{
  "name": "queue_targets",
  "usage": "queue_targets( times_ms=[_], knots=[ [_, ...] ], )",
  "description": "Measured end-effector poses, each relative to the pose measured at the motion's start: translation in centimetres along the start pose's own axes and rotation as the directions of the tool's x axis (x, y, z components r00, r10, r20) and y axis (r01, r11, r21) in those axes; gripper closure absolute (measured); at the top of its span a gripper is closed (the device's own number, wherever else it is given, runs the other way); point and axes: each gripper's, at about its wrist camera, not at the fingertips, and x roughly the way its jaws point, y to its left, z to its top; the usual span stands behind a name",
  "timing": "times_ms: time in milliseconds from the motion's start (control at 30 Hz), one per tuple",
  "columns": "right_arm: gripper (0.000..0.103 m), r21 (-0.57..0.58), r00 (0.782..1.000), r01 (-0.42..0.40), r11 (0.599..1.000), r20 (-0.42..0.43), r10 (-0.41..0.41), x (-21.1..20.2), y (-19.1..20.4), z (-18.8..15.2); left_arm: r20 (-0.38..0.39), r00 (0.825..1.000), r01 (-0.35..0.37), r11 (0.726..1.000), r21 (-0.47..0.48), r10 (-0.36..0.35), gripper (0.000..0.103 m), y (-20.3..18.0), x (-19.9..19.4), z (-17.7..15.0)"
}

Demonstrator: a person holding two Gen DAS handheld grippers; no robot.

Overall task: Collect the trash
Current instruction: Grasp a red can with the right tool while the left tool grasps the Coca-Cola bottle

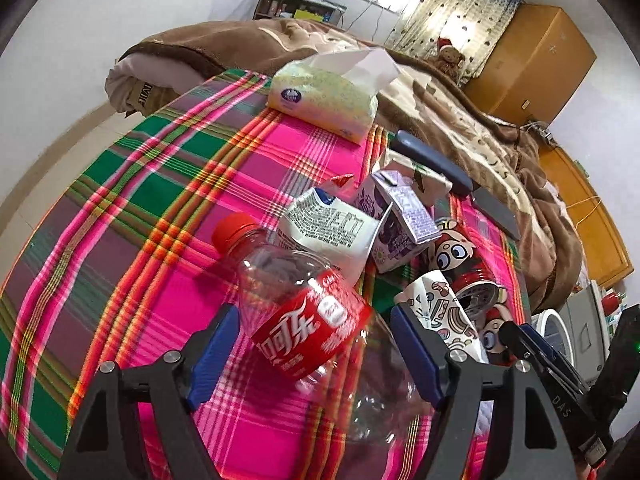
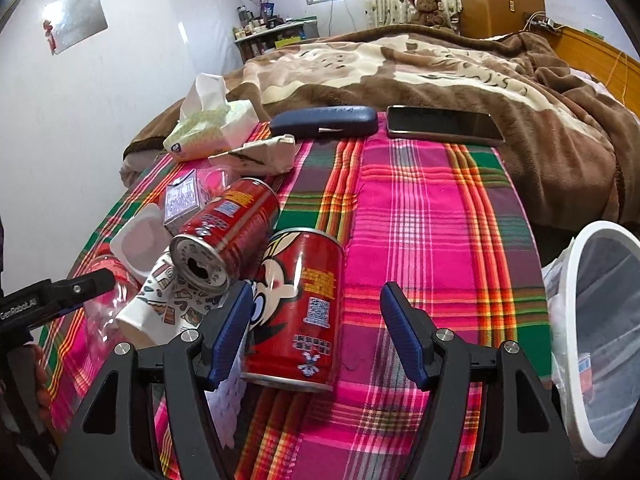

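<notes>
While both tools stand spread, the left tool (image 1: 312,344) straddles the cola bottle (image 1: 304,316) at lower centre; the right tool (image 2: 316,336) frames the upright red can (image 2: 298,312); centre each before pinching, then carry to the bin (image 2: 576,288) at right.

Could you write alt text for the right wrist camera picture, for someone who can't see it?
Open right gripper around an upright red cartoon can on a plaid cloth, beside another can lying down; a white bin stands at right.
</notes>
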Motion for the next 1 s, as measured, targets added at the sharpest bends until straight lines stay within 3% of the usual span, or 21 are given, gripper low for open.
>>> queue_targets(
  times_ms=[300, 667, 767, 833, 867, 1000],
  knots=[
    [0.035, -0.047, 0.999, -0.004, 0.999, -0.037, 0.002, 0.3, 0.6, -0.3, -0.060, 0.998, -0.015, 0.996, 0.091, 0.021, 0.023, -1.7, 1.6, -1.7],
    [0.036, -0.073, 0.998, 0.021, 0.997, -0.064, -0.025, 1.1, 0.8, -0.5, -0.076, 0.993, -0.076, 0.986, 0.151, 0.088, 0.023, 0.1, 0.6, -3.4],
    [0.048, -0.070, 0.997, 0.003, 0.998, -0.071, -0.008, 1.2, 1.0, -0.7, -0.070, 0.994, -0.071, 0.985, 0.157, 0.082, 0.025, 0.6, 0.5, -3.6],
    [0.048, -0.085, 0.998, 0.014, 0.996, -0.066, -0.019, 1.2, 1.2, -0.8, -0.062, 0.995, -0.070, 0.986, 0.152, 0.080, 0.031, 0.7, 0.5, -3.5],
    [0.048, -0.090, 0.998, 0.018, 0.996, -0.062, -0.024, 1.1, 1.3, -0.9, -0.059, 0.995, -0.067, 0.987, 0.149, 0.076, 0.041, 0.7, 0.4, -3.4],
    [0.049, -0.072, 0.999, 0.007, 0.997, -0.050, -0.011, 0.8, 1.0, -1.1, -0.054, 0.997, -0.050, 0.989, 0.142, 0.059, 0.041, 0.8, 0.4, -3.4]
  ],
)
